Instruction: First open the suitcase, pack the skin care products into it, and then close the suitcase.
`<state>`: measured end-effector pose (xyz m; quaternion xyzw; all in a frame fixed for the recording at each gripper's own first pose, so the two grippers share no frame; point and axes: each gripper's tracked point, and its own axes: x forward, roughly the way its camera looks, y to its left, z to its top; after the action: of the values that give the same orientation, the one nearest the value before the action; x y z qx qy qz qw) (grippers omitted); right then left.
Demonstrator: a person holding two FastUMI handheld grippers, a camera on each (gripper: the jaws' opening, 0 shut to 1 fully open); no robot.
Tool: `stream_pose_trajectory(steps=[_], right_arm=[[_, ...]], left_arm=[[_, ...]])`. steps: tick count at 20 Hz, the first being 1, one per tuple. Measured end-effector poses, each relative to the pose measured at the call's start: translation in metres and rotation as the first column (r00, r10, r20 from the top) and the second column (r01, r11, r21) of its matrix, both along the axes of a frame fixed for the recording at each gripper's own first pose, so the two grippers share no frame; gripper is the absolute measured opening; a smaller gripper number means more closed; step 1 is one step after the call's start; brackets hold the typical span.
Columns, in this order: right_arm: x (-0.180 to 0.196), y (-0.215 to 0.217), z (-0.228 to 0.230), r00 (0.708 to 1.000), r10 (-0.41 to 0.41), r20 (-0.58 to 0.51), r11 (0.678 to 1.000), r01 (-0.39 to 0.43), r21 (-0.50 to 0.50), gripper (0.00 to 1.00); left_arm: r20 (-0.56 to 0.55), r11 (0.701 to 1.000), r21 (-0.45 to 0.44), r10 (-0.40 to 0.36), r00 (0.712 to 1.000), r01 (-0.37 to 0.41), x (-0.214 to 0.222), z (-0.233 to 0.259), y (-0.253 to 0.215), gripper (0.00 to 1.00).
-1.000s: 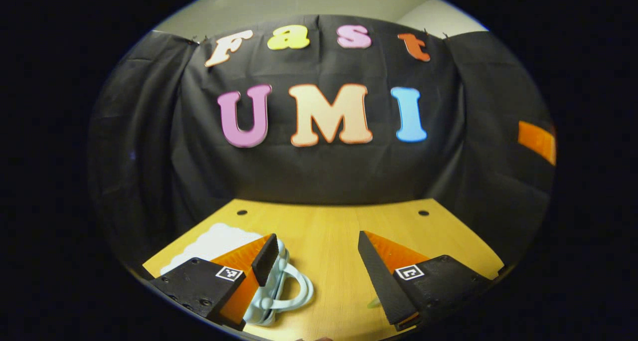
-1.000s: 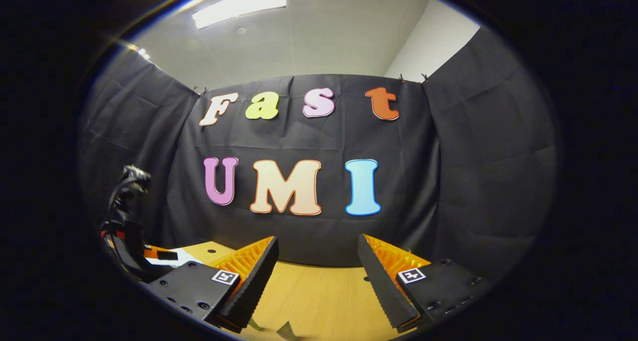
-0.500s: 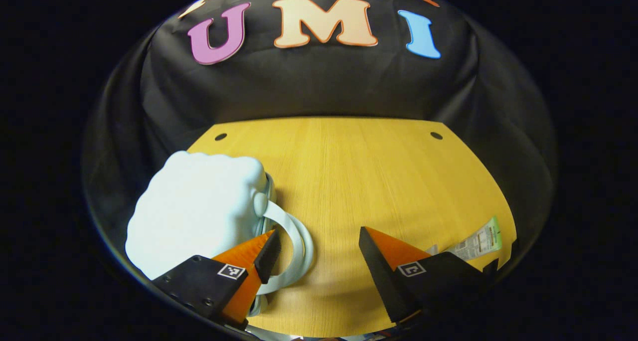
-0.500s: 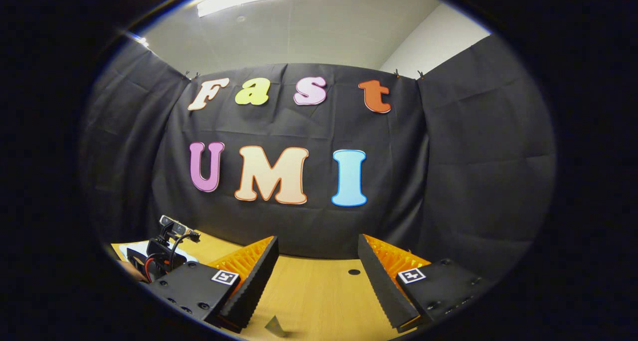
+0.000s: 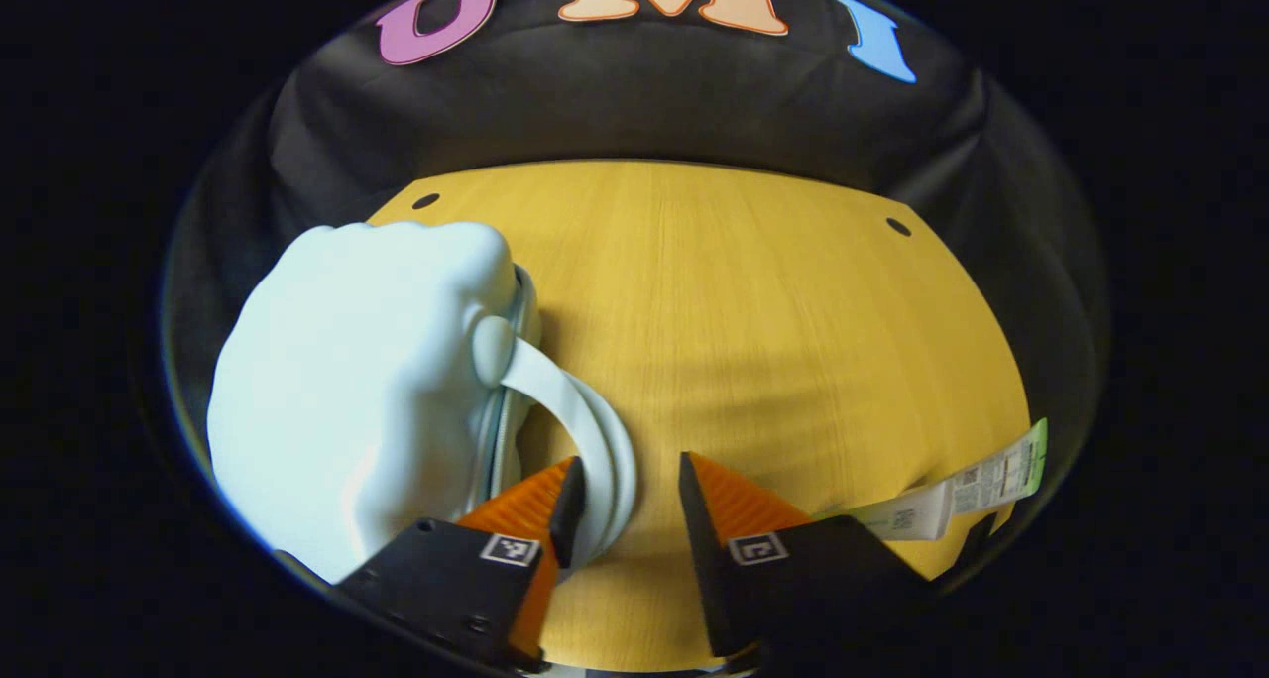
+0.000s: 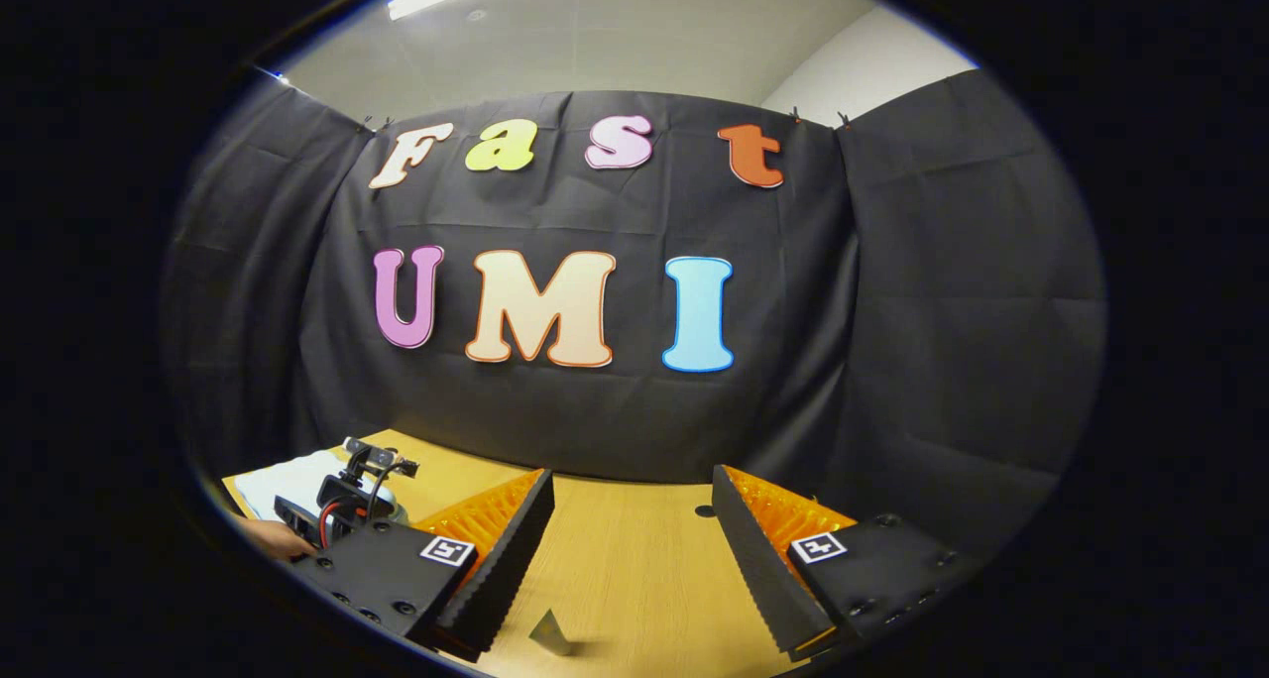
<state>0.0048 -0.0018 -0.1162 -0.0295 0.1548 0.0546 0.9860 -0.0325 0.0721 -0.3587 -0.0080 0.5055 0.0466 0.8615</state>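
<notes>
The suitcase (image 5: 357, 391) is a small pale-blue shell case lying closed on the left side of the yellow worktop (image 5: 753, 291), with its looped handles (image 5: 585, 430) sticking out to the right. It looks like smooth moulded plastic — probably light, stiff and a bit slippery on the rounded lid, so the lid itself offers a poor hold. The handles seem the better place to take it: thin, flat bands, likely with a little give, and there appear to be two lying one on the other, so lifting only the upper one should raise the lid. The left claw (image 5: 627, 508) sits low and near, its fingers partly apart, with the left finger (image 5: 567, 495) just inside the handle loop and the right finger outside it; the band lies between them, not yet pinched as far as can be told. A skin care tube (image 5: 952, 495) lies at the right edge of the worktop, well apart from the case. The right claw (image 6: 631, 544) hangs wide open and empty over the worktop — a small grey scrap (image 6: 551, 633) lies below it.
</notes>
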Motion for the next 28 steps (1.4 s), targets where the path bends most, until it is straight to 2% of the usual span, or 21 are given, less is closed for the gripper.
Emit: stream_pose_trajectory(steps=[1, 2, 4, 9, 11, 14, 20, 24, 26, 28], right_arm=[[0.000, 0.000, 0.000, 1.000, 0.003, 0.002, 1.000, -0.003, -0.006, 0.99], [-0.002, 0.001, 0.000, 1.000, 0.009, 0.004, 1.000, -0.009, -0.014, 0.99], [-0.003, 0.002, -0.001, 1.000, 0.020, 0.008, 0.999, -0.020, -0.027, 0.98], [-0.004, 0.002, 0.007, 0.999, 0.034, 0.032, 0.999, -0.033, -0.033, 0.98], [-0.003, 0.004, 0.011, 0.998, 0.043, 0.052, 0.999, -0.042, -0.033, 0.98], [-0.005, 0.004, 0.015, 0.995, 0.056, 0.077, 0.998, -0.053, -0.035, 0.98], [-0.011, 0.010, 0.014, 0.991, 0.083, 0.102, 0.996, -0.086, 0.021, 0.99], [-0.015, 0.020, 0.010, 0.982, 0.144, 0.124, 0.983, -0.156, 0.098, 0.98], [-0.013, 0.027, 0.001, 0.980, 0.174, 0.097, 0.972, -0.187, 0.144, 0.98], [-0.007, 0.026, 0.004, 0.982, 0.160, 0.101, 0.972, -0.175, 0.160, 0.98]], left_arm=[[-0.003, 1.000, 0.014, 0.007, 1.000, -0.007, 0.000, -0.001, 0.005, 0.43], [-0.003, 1.000, 0.017, 0.022, 1.000, -0.022, 0.000, -0.001, 0.010, 0.23], [-0.015, 1.000, -0.007, 0.027, 1.000, -0.027, -0.001, 0.000, 0.008, 0.07], [-0.045, 1.000, -0.006, -0.002, 0.999, 0.002, -0.001, 0.001, 0.006, 0.00], [-0.025, 1.000, -0.007, -0.026, 0.999, 0.026, 0.000, 0.007, 0.005, 0.00], [-0.004, 0.998, 0.036, -0.044, 0.999, 0.044, 0.002, 0.020, 0.001, 0.00], [0.064, 0.996, 0.064, -0.069, 0.996, 0.065, 0.012, 0.049, 0.003, 0.00], [0.129, 0.991, 0.122, -0.062, 0.990, 0.046, 0.020, 0.081, 0.021, 0.00], [0.171, 0.985, 0.168, -0.059, 0.984, 0.030, 0.024, 0.109, 0.037, 0.00], [0.215, 0.977, 0.214, -0.059, 0.975, 0.012, 0.028, 0.148, 0.058, 0.00]])
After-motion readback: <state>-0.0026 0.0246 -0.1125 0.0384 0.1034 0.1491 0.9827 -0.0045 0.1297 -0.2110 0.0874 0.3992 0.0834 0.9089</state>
